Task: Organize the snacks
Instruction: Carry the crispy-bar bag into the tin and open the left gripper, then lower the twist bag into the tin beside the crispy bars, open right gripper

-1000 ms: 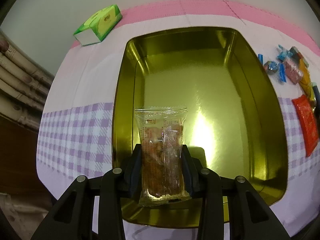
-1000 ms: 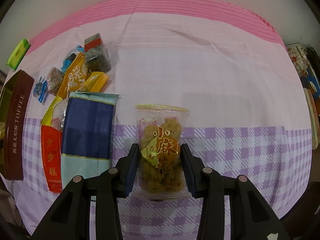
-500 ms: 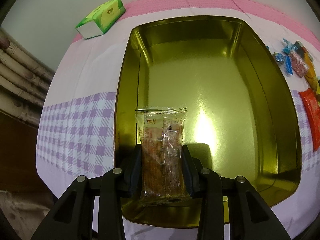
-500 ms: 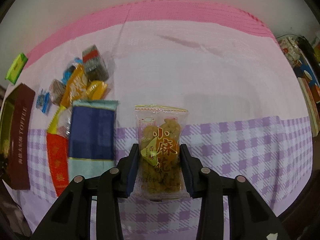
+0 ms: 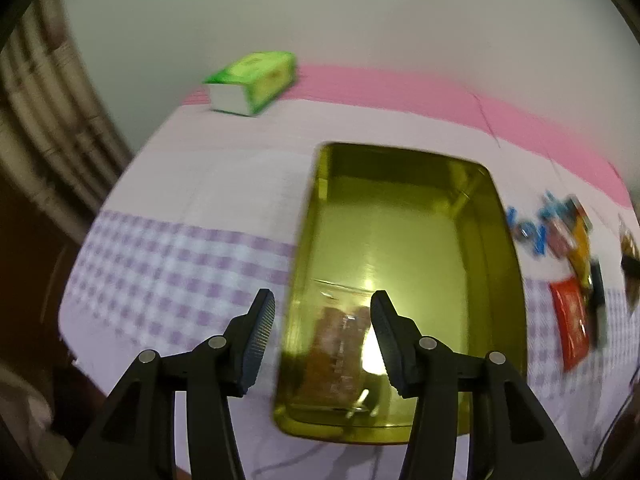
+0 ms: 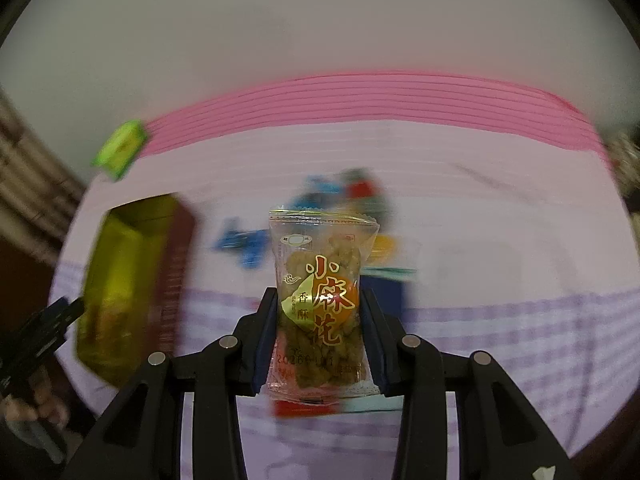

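Note:
My left gripper [image 5: 322, 320] is open and empty above the near left corner of the gold tin [image 5: 496, 208]. A clear snack packet [image 5: 340, 344] lies inside the tin at its near end, below the jaws. My right gripper [image 6: 318, 328] is shut on a clear packet of fried dough twists [image 6: 320, 300] with orange lettering and holds it upright above the table. The gold tin [image 6: 116, 280] shows at the left of the right wrist view, with the left gripper [image 6: 40, 332] beside it.
A pile of loose snacks [image 5: 568, 248] lies right of the tin, blurred in the right wrist view [image 6: 336, 196]. A green tissue pack [image 5: 252, 80] sits at the far left corner. The cloth is pink and purple checked [image 5: 180, 264].
My left gripper has opened and dropped its packet into the tin, then drawn back and left. My right gripper has swung left toward the tin with its packet.

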The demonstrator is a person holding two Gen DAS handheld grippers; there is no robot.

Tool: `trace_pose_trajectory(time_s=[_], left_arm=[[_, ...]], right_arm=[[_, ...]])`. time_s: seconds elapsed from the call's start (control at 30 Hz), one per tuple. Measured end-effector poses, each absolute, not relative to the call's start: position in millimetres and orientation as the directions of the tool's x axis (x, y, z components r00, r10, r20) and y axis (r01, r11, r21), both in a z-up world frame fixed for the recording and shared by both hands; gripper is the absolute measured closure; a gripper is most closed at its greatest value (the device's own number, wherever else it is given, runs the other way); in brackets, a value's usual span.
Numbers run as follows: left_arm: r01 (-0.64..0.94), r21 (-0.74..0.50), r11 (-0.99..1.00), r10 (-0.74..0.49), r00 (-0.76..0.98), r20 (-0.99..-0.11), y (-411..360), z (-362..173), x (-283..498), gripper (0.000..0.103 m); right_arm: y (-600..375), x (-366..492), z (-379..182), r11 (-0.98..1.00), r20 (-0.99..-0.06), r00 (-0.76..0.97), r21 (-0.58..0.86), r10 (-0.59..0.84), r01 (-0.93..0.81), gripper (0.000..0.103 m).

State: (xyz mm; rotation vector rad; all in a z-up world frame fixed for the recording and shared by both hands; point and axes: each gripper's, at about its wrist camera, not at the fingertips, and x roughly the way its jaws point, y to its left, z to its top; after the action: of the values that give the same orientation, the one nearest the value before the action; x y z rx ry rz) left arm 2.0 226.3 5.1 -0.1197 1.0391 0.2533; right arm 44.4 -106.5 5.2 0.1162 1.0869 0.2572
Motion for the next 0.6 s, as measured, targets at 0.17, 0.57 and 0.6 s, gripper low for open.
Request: trace_pose_trajectory(time_s=[0.17, 0.57, 0.6], left_arm=[[-0.371, 0.026, 0.928, 0.212, 0.472, -0.856, 250, 5, -15, 0.052], [-0.515, 0.017, 0.857, 0.266, 0.414, -0.871, 293, -10, -48, 0.052], [-0.524, 0.021, 0.852, 0.272, 0.408, -0.871, 295, -11, -49, 0.052]], right_arm=[[-40, 42, 5, 0.92, -0.849, 0.379, 0.274, 0.368, -0.28, 0.066], [90, 24, -10, 0.843, -0.865, 0.268, 0.271, 0.425, -0.465, 0.066], [95, 23, -14, 0.842, -0.869, 0.259, 0.268, 0.421, -0.468, 0.066]])
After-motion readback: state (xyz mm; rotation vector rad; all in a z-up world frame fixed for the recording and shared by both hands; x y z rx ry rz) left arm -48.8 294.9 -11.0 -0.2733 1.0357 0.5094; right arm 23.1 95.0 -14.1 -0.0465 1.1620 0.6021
